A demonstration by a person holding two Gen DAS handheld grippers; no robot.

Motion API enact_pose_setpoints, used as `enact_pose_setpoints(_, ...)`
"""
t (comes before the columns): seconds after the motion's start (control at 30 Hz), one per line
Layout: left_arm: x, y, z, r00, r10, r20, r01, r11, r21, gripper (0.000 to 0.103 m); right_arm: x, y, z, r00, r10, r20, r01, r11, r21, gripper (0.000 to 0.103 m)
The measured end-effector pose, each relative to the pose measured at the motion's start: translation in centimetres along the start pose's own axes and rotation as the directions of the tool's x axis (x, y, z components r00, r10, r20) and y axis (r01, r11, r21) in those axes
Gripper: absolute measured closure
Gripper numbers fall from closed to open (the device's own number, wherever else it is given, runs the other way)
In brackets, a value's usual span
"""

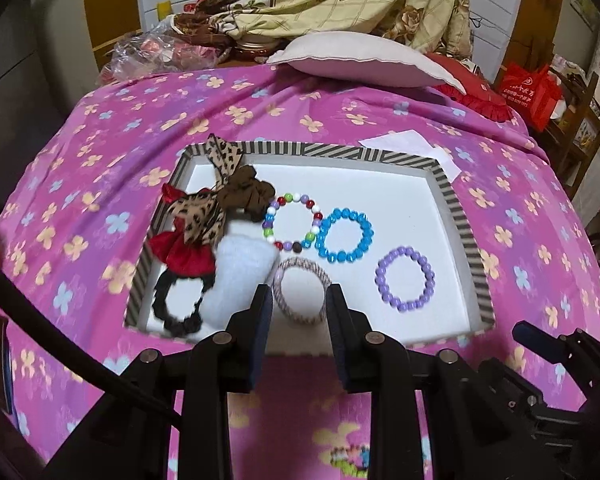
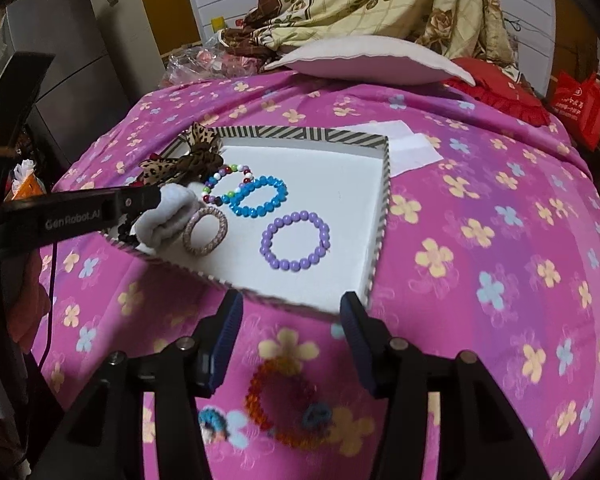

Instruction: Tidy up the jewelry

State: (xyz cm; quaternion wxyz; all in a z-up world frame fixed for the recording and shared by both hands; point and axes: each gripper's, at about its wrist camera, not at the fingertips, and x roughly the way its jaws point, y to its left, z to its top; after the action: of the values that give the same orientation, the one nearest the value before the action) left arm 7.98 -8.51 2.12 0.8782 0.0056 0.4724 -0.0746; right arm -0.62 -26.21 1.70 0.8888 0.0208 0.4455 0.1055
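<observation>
A white tray with a striped rim (image 1: 340,150) (image 2: 300,133) lies on the pink floral bedspread. It holds a multicolour bead bracelet (image 1: 269,216), a blue one (image 1: 364,222) (image 2: 278,188), a purple one (image 1: 430,276) (image 2: 268,256), a woven pink band (image 1: 284,312) (image 2: 190,240), a black scrunchie (image 1: 160,304) and a heap of bows (image 1: 204,216). My left gripper (image 1: 299,306) hangs open over the tray's near edge, nothing between its pads. My right gripper (image 2: 291,310) is open just short of the tray. Below it a red-orange bead bracelet (image 2: 260,404) lies on the bedspread.
A white fluffy piece (image 1: 240,280) lies beside the band. Small blue pieces (image 2: 316,416) rest near the red bracelet. White paper (image 2: 412,148) sits behind the tray. A pillow (image 1: 360,60), a red cushion (image 1: 480,92) and a hanging floral quilt (image 1: 380,0) stand at the back.
</observation>
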Motion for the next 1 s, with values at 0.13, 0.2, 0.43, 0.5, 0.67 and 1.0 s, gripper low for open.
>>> enact_pose_setpoints(0.13, -1.1, -0.1, -1.9, 1.000, 0.010, 0.007, -0.010, 1.000, -0.002, 0.064, -0.8, 0.3, -1.2, 1.000, -0.003, -0.002, 0.003, 1.000, -0.003, 0.047)
enact_pose_setpoints(0.2, -1.5, -0.2, -2.7, 1.000, 0.016, 0.009, -0.016, 1.000, 0.002, 0.064, -1.1, 0.4, -1.8, 1.000, -0.004, -0.004, 0.004, 1.000, -0.002, 0.047)
enact_pose_setpoints(0.43, -2.5, -0.4, -5.3, 1.000, 0.028, 0.008, -0.028, 1.000, 0.009, 0.064, -2.0, 0.5, -3.7, 1.000, -0.002, -0.006, 0.002, 1.000, 0.006, 0.047)
enact_pose_setpoints(0.5, -2.7, -0.2, -5.9, 1.000, 0.013, -0.005, -0.013, 1.000, 0.002, 0.064, -2.2, 0.3, -4.4, 1.000, -0.010, -0.013, 0.010, 1.000, 0.002, 0.047)
enact_pose_setpoints(0.67, -3.1, 0.8, -7.6, 0.998, -0.035, -0.044, 0.033, 0.999, -0.033, 0.061, -2.0, -0.8, -6.1, 0.998, -0.035, -0.048, 0.036, 0.999, 0.011, 0.047)
enact_pose_setpoints(1.0, -1.9, 1.2, -11.2, 0.980, -0.126, -0.153, 0.113, 0.989, -0.091, 0.059, -0.6, -2.1, -8.3, 0.994, -0.057, -0.096, 0.059, 0.998, 0.018, 0.047)
